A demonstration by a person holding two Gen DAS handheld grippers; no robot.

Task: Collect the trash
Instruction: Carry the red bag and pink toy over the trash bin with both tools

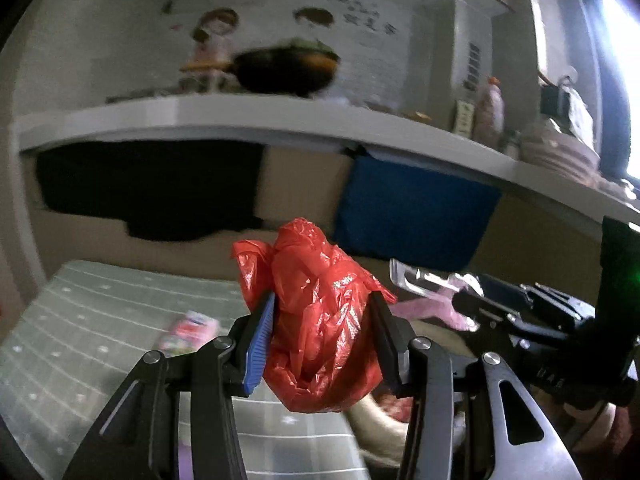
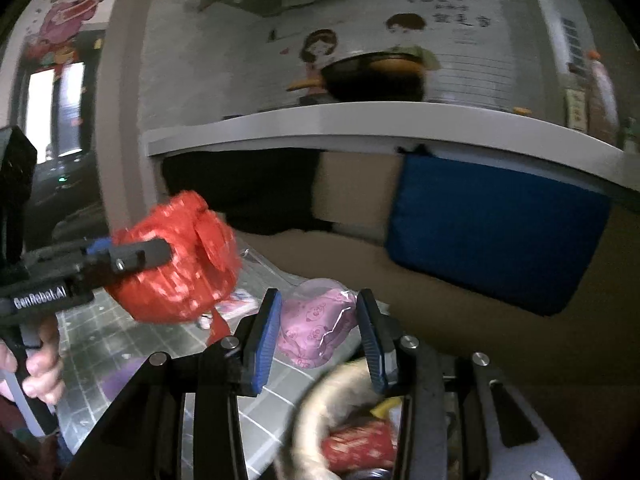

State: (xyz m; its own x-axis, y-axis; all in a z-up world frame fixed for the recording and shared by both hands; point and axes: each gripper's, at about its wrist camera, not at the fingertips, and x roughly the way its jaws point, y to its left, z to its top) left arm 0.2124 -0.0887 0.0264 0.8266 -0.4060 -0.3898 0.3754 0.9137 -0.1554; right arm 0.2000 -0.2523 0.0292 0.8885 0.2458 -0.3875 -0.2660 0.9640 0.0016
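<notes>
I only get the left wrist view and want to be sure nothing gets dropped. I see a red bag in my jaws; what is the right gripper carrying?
Observer: The right gripper is shut on a pink packet printed with small cartoon faces.
Operator: What lies under that packet?
Observer: A bin with a pale rim sits right below it, with a red wrapper already inside.
Operator: Does my red bag look secure from that side?
Observer: The left gripper shows from the side there, with the red bag bulging out past its finger; a hand holds the handle.
</notes>
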